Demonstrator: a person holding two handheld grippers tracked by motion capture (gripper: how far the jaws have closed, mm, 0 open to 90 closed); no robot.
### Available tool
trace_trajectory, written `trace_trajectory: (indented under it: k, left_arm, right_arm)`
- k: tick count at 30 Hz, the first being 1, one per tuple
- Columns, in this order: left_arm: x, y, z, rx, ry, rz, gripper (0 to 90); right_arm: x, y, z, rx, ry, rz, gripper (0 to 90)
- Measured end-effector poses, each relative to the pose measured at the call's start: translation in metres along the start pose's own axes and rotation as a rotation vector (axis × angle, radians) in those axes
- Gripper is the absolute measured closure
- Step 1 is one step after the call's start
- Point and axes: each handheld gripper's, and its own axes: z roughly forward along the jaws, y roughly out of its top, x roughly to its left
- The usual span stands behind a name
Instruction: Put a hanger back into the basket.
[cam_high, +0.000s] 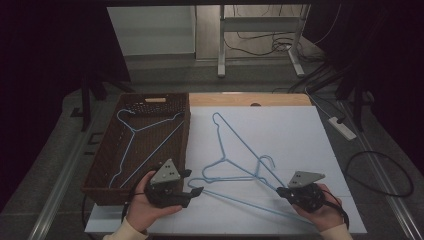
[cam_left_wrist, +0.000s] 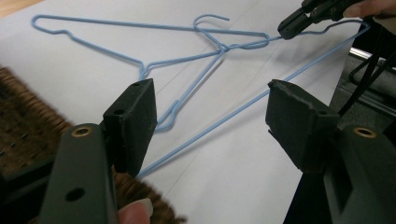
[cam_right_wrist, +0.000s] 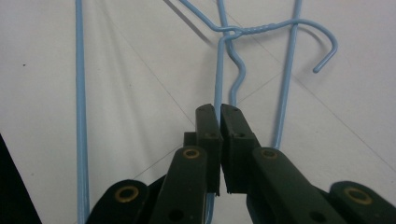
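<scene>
Pinching a blue hanger wire, the right tongs sit lower right in the high view; left tongs are spread, lower centre beside the basket.

The hangers at the table's centre are thin blue wire, smooth with a slight sheen; one like them lies in the basket. The basket at 9 o'clock is dark brown woven wicker, rough and matt. The sheet covering the table is white, smooth and matt, like paper; bare pale wood shows at 12 o'clock. The gripper jaws are matt black plastic, their pads rough-edged, with brass-coloured rivets.
</scene>
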Motion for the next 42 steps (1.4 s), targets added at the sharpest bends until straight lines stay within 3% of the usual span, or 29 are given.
trace_trajectory:
  k: [13, 28, 32, 42]
  left_arm:
    - [-0.008, 0.027, 0.042, 0.106, -0.054, 0.030, 33.3]
    - [-0.019, 0.042, 0.090, 0.178, -0.094, 0.026, 33.8]
    - [-0.018, 0.041, 0.102, 0.192, -0.083, 0.011, 33.5]
    - [-0.008, 0.040, 0.134, 0.253, -0.044, 0.023, 36.6]
  right_arm:
    - [0.003, 0.004, -0.001, -0.003, -0.017, -0.031, 87.6]
    - [0.000, 0.001, -0.004, -0.002, 0.002, -0.030, 87.6]
    - [0.000, -0.001, -0.003, 0.003, 0.001, -0.034, 87.6]
    - [0.000, -0.001, -0.003, 0.005, 0.005, -0.032, 87.6]
